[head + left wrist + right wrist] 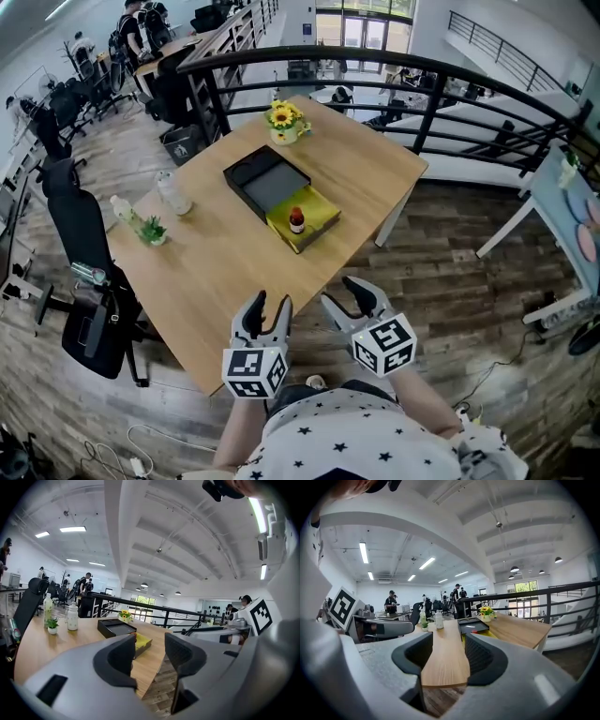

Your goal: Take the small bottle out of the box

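Two grippers hang apart and empty at the near corner of the table (216, 272), seen from the head view. The left gripper (272, 305) and the right gripper (349, 298) are both well short of the box. The small bottle (296, 220) stands upright on the yellow tray (317, 214), which lies against the black half of the box (265, 180). A flower pot (286, 122) stands beyond them, and a white jar (174, 195) and a small plant (152, 230) stand off to the left.

From the left gripper view, the left gripper (150, 653) shows its jaws moderately wide with only table and floor between them. The black half (116, 628) and a strip of yellow tray (144, 641) sit behind the left-hand jaw, which hides nearly all of the bottle.

From the right gripper view, the right gripper (449, 656) is likewise open, framing bare table (443, 660). The box (473, 624) peeks over the right-hand jaw, and the bottle cannot be picked out.

The hazards ahead are likely these. The bottle is slim and free-standing, so a jaw arriving off-centre or brushing its cap could topple it onto the tray or roll it toward the table's edge. The tray looks light and may slide or lift with the bottle unless the other gripper steadies it. A grip too near the cap could also let the bottle swing or slip free.
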`<state>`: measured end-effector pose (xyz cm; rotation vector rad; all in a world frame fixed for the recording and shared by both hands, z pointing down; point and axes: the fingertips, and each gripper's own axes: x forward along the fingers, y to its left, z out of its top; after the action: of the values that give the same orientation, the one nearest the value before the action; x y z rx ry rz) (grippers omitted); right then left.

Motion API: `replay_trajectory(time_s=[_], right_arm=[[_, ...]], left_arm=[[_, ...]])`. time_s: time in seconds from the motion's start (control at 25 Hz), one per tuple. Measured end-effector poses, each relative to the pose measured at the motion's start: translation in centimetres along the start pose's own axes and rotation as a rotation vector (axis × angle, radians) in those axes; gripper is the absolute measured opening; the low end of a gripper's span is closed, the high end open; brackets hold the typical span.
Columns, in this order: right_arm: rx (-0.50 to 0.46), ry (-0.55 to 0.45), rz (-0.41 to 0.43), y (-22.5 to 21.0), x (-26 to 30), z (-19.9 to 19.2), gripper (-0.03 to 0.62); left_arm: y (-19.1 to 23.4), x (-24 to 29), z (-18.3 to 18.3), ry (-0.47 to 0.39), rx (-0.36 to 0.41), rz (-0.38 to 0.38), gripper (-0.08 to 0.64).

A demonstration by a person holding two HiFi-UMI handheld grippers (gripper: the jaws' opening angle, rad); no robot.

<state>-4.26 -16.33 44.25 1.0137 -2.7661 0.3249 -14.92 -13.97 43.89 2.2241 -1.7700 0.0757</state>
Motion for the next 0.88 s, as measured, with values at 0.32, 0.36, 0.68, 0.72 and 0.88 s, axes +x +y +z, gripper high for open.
replay_trajectory(time_s=[0.32, 0.36, 0.68, 0.72, 0.88], right_arm=[[-0.018, 0.014, -0.007, -1.1, 2.2, 0.6, 0.198], [-0.02, 0.016, -0.006, -1.3, 2.6, 0.6, 0.198], [-0.04, 0.029, 0.006, -3.7, 7.1, 0.8, 0.198], [-0.042, 0.032, 0.009, -4.2, 7.7, 0.9, 0.198], [-0.038, 0.045, 0.02, -6.1, 10.5, 0.7, 0.198]], left_arm=[[1.5, 1.9, -0.4, 0.021, -0.021, -0.004, 0.189], [1.7, 2.2, -0.4, 0.024, -0.025, -0.003, 0.189], [4.4, 5.5, -0.3, 0.029, -0.04, 0.028, 0.189], [4.7, 6.0, -0.3, 0.03, -0.044, 0.034, 0.189], [6.3, 8.3, -0.7, 0.049, -0.059, 0.057, 0.189]])
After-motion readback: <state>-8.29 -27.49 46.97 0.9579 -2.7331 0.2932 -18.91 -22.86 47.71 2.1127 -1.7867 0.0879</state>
